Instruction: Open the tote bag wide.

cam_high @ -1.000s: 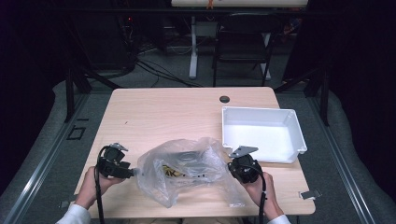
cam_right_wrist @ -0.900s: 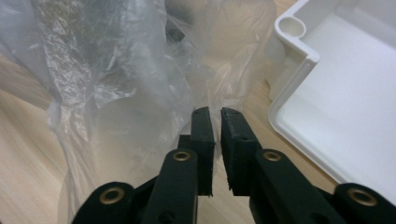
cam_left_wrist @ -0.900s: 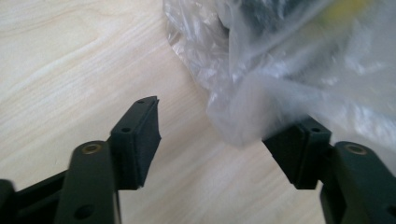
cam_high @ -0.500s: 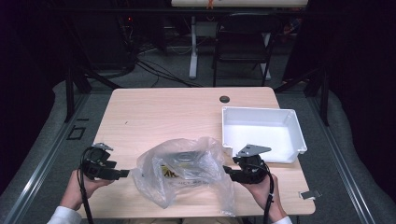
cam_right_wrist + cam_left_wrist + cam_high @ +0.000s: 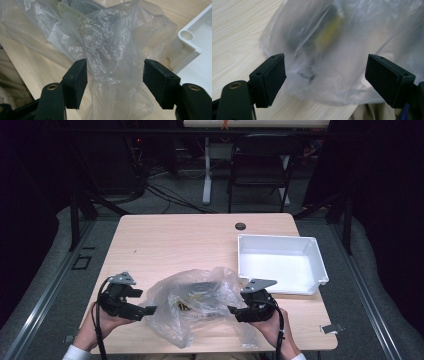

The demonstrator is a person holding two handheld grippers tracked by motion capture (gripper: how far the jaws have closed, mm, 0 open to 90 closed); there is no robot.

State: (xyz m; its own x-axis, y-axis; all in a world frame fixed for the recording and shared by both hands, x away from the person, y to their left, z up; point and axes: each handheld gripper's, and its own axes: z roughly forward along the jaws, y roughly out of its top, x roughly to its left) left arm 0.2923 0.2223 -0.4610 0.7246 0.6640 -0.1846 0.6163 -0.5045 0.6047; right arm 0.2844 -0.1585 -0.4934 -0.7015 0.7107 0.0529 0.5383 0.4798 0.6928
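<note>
Two grippers are sitting at either end of a clear plastic bag, which is lying crumpled on the near half of the wooden table, just left of the white tray. Something dark with a bit of yellow on it is showing through the film, but it's too blurry to make out.

The left gripper is pointing its jaws at the bag's left edge. In the left gripper view both black pads are standing wide apart, having just been opening, with the bag lying ahead of the gap and nothing pinched. The left pad is hanging over bare table and isn't pressing on the plastic.

The right gripper is facing the bag's right side, with the tray's corner just beside it. In the right gripper view its jaws are also spread and have just been opening. A twisted fold of the bag is standing up in the gap, but the pads aren't squeezing it, so it's loose between them, maybe just brushing the left one.
</note>
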